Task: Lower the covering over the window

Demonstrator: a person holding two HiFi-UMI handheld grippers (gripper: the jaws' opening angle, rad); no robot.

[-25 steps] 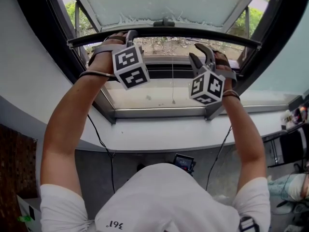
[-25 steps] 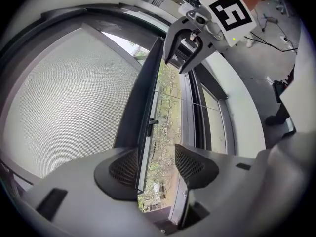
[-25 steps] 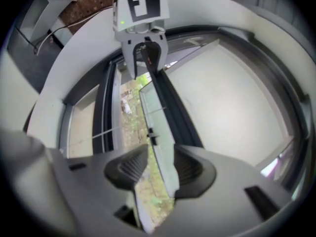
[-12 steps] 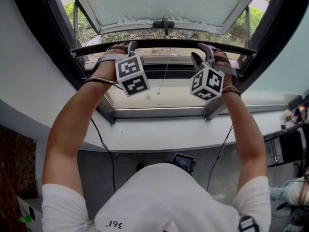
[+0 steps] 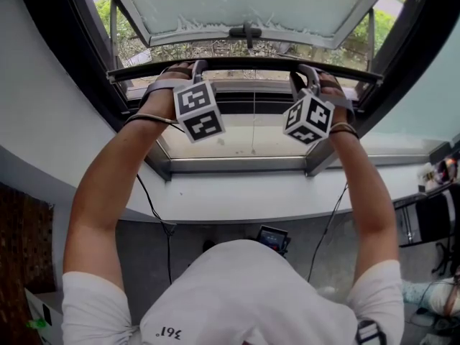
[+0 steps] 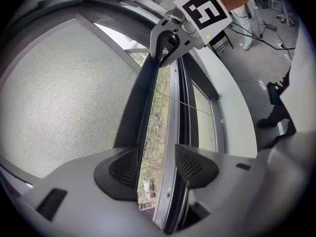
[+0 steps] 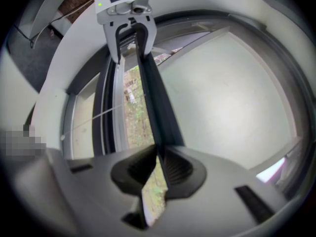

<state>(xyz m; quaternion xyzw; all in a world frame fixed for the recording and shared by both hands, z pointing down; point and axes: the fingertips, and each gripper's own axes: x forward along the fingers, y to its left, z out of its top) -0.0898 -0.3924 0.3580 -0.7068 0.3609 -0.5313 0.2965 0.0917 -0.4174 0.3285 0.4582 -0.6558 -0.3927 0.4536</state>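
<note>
The window covering is a grey mesh screen (image 6: 64, 93) with a dark bottom bar (image 5: 244, 65) that spans the window in the head view. My left gripper (image 5: 194, 65) sits over the bar's left part. Its jaws stand wide, and the bar (image 6: 143, 98) lies only against the inside of the left pad (image 6: 123, 169). My right gripper (image 5: 305, 70) is at the bar's right part. Its jaws have just been closing, and its pads (image 7: 174, 168) now pinch the bar's edge (image 7: 155, 107). Each gripper also shows far along the bar in the other's view, the right gripper (image 6: 165, 46) and the left gripper (image 7: 129, 41).
Beyond the bar an outward-opened window sash (image 5: 244, 6) with a handle shows, and garden greenery below it. A thin pull cord (image 5: 253, 131) hangs before the lower pane. The white sill (image 5: 237, 192) lies beneath, with cables, a small device (image 5: 272, 239) and a chair (image 5: 431, 221) on the floor.
The bar and both hands have come down a little. The right jaws went from wide open to closed on the bar. The hanging cord has swung.
</note>
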